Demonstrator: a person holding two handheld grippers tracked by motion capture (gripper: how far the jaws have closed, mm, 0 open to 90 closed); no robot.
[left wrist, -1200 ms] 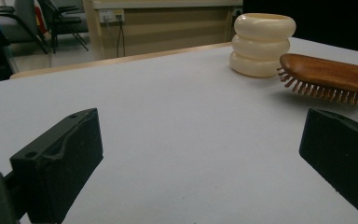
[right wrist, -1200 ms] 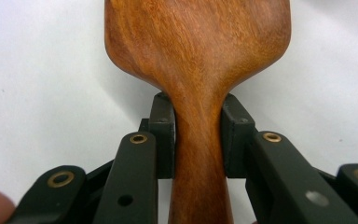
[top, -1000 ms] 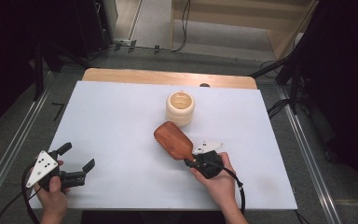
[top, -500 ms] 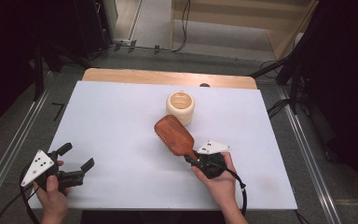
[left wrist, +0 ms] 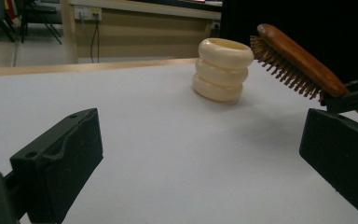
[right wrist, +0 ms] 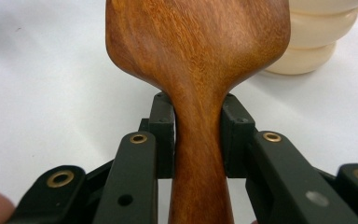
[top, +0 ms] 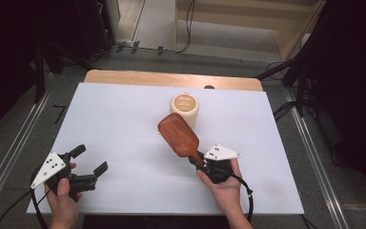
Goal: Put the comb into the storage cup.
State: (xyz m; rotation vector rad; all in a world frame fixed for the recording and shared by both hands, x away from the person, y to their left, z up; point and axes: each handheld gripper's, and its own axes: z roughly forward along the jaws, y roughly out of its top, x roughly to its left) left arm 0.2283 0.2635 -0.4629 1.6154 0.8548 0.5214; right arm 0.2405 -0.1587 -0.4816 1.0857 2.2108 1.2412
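Pinching the handle of the wooden hairbrush [top: 178,134], the right gripper [top: 201,163] holds it lifted above the counter [top: 124,119], bristles down, just beside the cream ribbed cup [top: 184,108]. The left gripper [top: 89,164] rests near the counter's front left, jaws spread.

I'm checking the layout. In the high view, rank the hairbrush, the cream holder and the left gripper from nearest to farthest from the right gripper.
1. Hairbrush: clamped in the right gripper.
2. Cream holder: beyond the brush head, farther up the table.
3. Left gripper: far off at the table's left.
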